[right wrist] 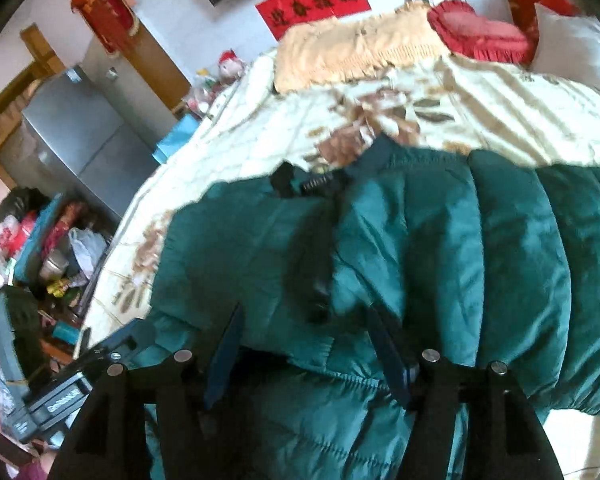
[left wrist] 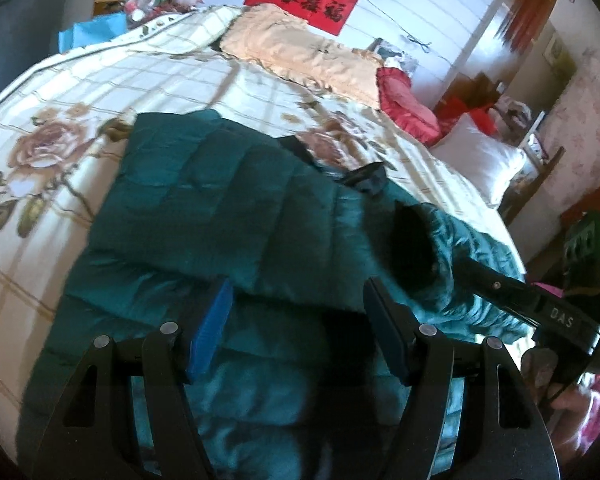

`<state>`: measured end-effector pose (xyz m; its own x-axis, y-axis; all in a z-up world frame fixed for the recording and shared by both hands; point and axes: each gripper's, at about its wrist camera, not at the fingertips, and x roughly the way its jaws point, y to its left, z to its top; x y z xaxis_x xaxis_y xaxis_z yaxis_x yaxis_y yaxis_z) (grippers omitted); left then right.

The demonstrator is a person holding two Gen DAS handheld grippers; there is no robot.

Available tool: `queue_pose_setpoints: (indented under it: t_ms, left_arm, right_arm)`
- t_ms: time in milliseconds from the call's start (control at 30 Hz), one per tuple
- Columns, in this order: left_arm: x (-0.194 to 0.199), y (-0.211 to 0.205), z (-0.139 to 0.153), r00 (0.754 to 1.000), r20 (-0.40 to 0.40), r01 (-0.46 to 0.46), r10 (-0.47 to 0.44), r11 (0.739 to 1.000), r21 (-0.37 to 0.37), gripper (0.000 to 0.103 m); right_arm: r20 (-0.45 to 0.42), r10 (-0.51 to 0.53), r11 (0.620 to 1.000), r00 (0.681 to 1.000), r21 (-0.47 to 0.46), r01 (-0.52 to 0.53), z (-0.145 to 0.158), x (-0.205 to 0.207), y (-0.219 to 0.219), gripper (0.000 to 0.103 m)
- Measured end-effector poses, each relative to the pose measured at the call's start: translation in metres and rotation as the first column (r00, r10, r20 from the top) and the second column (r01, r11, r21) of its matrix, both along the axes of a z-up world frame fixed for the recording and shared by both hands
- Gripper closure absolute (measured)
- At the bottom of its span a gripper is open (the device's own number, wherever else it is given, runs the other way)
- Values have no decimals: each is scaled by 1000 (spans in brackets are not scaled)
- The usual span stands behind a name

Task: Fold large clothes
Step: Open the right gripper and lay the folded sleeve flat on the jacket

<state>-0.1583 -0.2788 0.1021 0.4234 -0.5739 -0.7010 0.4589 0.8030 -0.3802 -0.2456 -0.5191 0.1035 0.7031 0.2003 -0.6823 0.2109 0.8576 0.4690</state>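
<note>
A big teal quilted jacket (left wrist: 220,208) lay spread across the near side of the bed (left wrist: 100,92), over a cream bedspread printed with large brown roses. It was partly folded: one padded panel lay doubled over the rest, and a dark-lined sleeve opening (left wrist: 414,248) gaped toward the bed's right edge. A black collar or cuff piece (left wrist: 366,178) stuck out at the jacket's far edge, toward the middle of the bed.

The left gripper (left wrist: 298,320) hung over the near part of the jacket, its blue pads (left wrist: 210,328) standing apart with nothing pinched between them. The right gripper (right wrist: 306,350) was over the jacket too, beside the dark zipper line (right wrist: 320,248); its jaws stood apart, fabric lying below them but not squeezed. In the left view the right gripper's black body (left wrist: 540,304) reached in from the right edge of the bed.

At the head of the bed sat a peach frilled pillow (left wrist: 300,48), a red frilled cushion (left wrist: 404,100) and a white pillow (left wrist: 480,160), under a red banner (left wrist: 300,4) on the wall.
</note>
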Motion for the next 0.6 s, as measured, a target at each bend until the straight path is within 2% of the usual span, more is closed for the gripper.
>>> queue_pose_setpoints:
  t_ms: [133, 200, 300, 433, 600]
  left_arm:
    - [-1, -18, 4, 999, -1, 33, -33, 999, -36, 35]
    - [2, -33, 2, 998, -23, 64, -65, 997, -53, 27]
    - [8, -60, -5, 991, -80, 106, -112, 992, -72, 27]
    - [13, -93, -15, 979, -129, 148, -156, 987, -69, 27]
    - [9, -128, -22, 976, -119, 182, -185, 983, -31, 27]
  right_arm:
    - [32, -53, 998, 998, 25, 52, 9, -14, -16, 42]
    - [39, -78, 997, 996, 27, 77, 13, -21, -23, 42]
    - [27, -119, 993, 993, 8, 119, 15, -32, -33, 42]
    - [23, -177, 984, 984, -15, 177, 20, -47, -49, 42]
    - [42, -232, 972, 972, -19, 233, 27, -67, -72, 41]
